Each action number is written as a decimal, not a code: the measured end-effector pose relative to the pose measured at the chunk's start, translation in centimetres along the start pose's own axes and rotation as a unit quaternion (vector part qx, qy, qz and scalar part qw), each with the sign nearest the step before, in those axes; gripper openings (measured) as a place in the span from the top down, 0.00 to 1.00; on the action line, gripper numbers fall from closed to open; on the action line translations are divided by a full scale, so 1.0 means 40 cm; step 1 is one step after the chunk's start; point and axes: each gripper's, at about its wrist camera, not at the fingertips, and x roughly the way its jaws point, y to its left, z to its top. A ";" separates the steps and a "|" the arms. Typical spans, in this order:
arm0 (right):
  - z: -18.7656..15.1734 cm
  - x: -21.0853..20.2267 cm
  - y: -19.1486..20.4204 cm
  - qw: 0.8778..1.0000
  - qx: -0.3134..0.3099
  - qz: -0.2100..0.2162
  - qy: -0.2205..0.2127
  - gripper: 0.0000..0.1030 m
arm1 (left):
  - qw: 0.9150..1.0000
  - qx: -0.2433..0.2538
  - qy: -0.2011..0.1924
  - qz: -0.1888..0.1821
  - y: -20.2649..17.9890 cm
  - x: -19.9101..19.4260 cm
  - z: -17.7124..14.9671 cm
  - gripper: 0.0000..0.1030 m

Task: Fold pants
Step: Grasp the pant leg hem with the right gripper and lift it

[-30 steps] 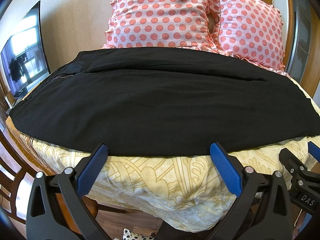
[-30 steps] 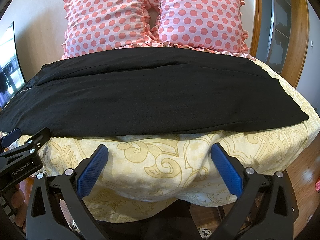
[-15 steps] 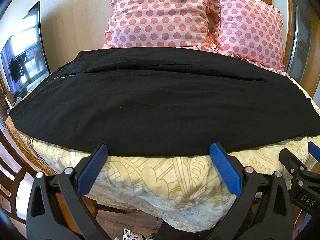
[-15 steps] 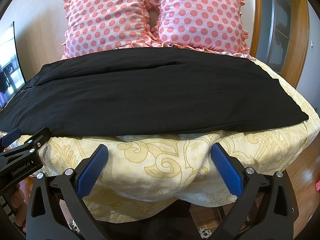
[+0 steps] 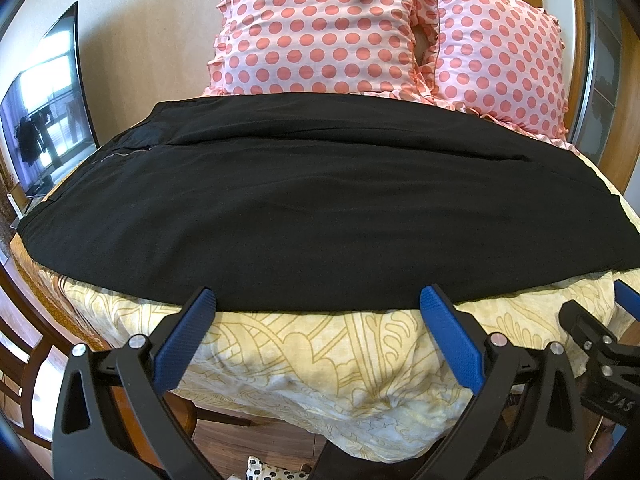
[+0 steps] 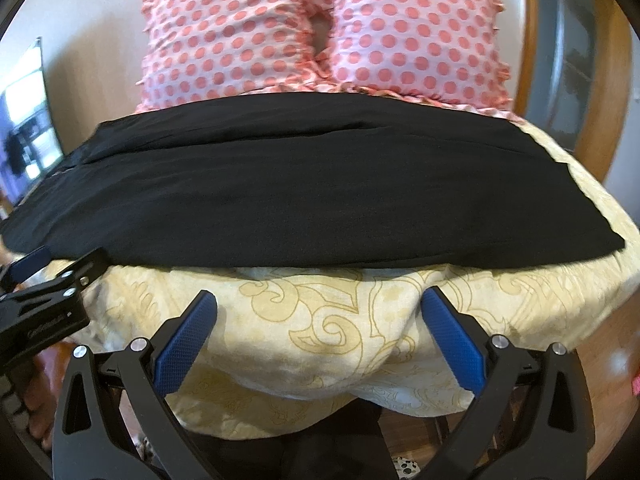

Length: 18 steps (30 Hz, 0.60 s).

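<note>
Here, the left gripper [image 5: 316, 310] hangs with its blue-padded fingers [image 5: 186, 338] spread wide and holding nothing, their tips just at the near edge of the black fabric pants [image 5: 320, 216]. The pants lie flat and crosswise on the bed's yellow patterned cover [image 5: 320, 356], ahead of both pairs of fingers. Beyond them lean two pink polka-dot pillows [image 5: 320, 28]. The right gripper [image 6: 318, 306] is likewise released and empty, short of the pants' edge.
</note>
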 end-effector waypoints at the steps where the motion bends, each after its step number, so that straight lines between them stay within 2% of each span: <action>1: 0.006 -0.012 -0.017 1.000 0.007 0.024 -0.006 0.01 | 1.000 0.001 0.003 -0.003 0.002 -0.002 0.001 0.02; 3: 0.032 -0.050 -0.058 0.999 0.017 0.042 -0.029 0.01 | 1.000 -0.001 0.009 -0.010 0.011 -0.012 0.005 0.02; 4: 0.050 -0.069 -0.076 0.998 0.019 0.038 -0.045 0.01 | 1.000 -0.002 0.008 -0.015 0.017 -0.021 0.008 0.02; 7: 0.166 -0.097 -0.150 0.996 0.021 -0.028 -0.088 0.01 | 1.000 0.007 -0.023 -0.016 0.023 -0.051 0.016 0.02; 8: 0.204 -0.091 -0.166 0.995 0.027 -0.046 -0.089 0.01 | 0.999 0.014 -0.041 -0.014 0.023 -0.070 0.024 0.02; 10: 0.283 -0.059 -0.223 0.993 0.044 -0.072 -0.083 0.01 | 0.997 0.024 -0.071 -0.016 0.022 -0.093 0.043 0.02; 12: 0.386 0.017 -0.306 0.991 0.078 -0.098 -0.055 0.01 | 0.995 0.014 -0.092 -0.026 0.033 -0.109 0.063 0.02; 15: 0.499 0.153 -0.421 0.981 0.138 -0.137 -0.004 0.02 | 0.994 -0.017 -0.090 -0.058 0.060 -0.100 0.088 0.02; 18: 0.582 0.277 -0.505 0.970 0.154 -0.187 0.025 0.14 | 0.993 -0.041 -0.078 -0.079 0.085 -0.072 0.108 0.02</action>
